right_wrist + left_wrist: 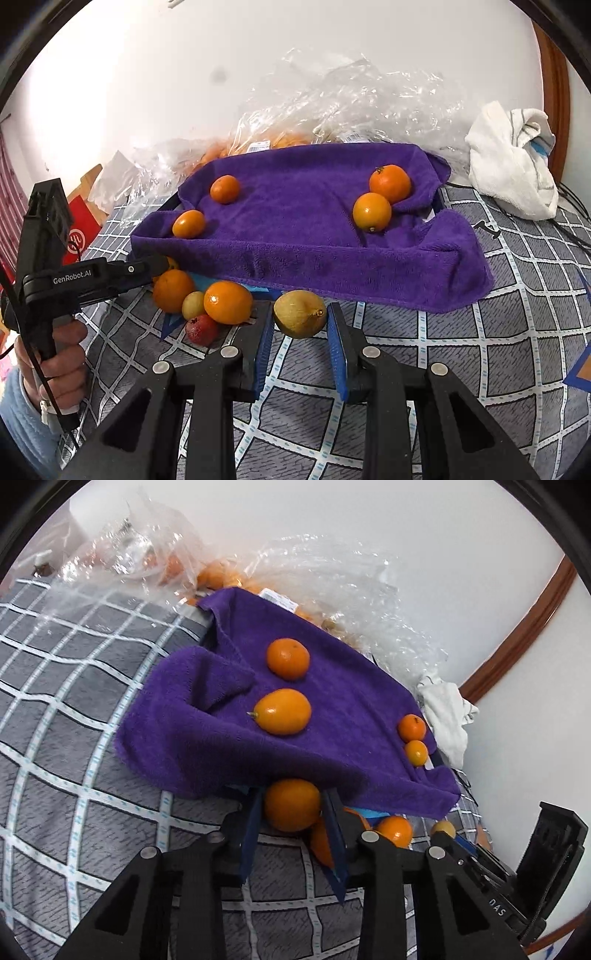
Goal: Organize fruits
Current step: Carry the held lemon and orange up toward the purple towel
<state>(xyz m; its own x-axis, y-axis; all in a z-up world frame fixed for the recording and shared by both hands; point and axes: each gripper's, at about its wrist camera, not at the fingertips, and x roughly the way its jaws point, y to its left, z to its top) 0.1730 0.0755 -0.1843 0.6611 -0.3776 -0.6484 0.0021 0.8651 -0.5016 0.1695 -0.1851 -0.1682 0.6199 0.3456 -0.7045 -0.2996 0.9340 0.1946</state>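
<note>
1. Holding a round orange citrus fruit (291, 805) between our left gripper (292, 814) fingers, which are clamped on it, just short of the purple terry towel (332, 709).
2. Our right gripper (300, 325) fingers are clamped on a yellow-brown, lemon-shaped fruit (300, 314), the towel's edge just beyond their tips.
3. Four orange fruits, set in two pairs, already lie on the towel, well ahead of both fingers.
4. We judge the job about half done: left of our right fingers, a glossy orange fruit (228, 302), a small red fruit (201, 329) and a small pale yellow fruit (192, 305) wait on the grey checked bed cover (480, 350).

Open towel (306, 206) middle lies free between oranges at nine o'clock (188, 223) and three o'clock (371, 212). Plastic bags (354, 103) block twelve o'clock; a fruit pile (207, 310) crowds seven o'clock. Checkered cover (480, 350) at five o'clock lies bare.
</note>
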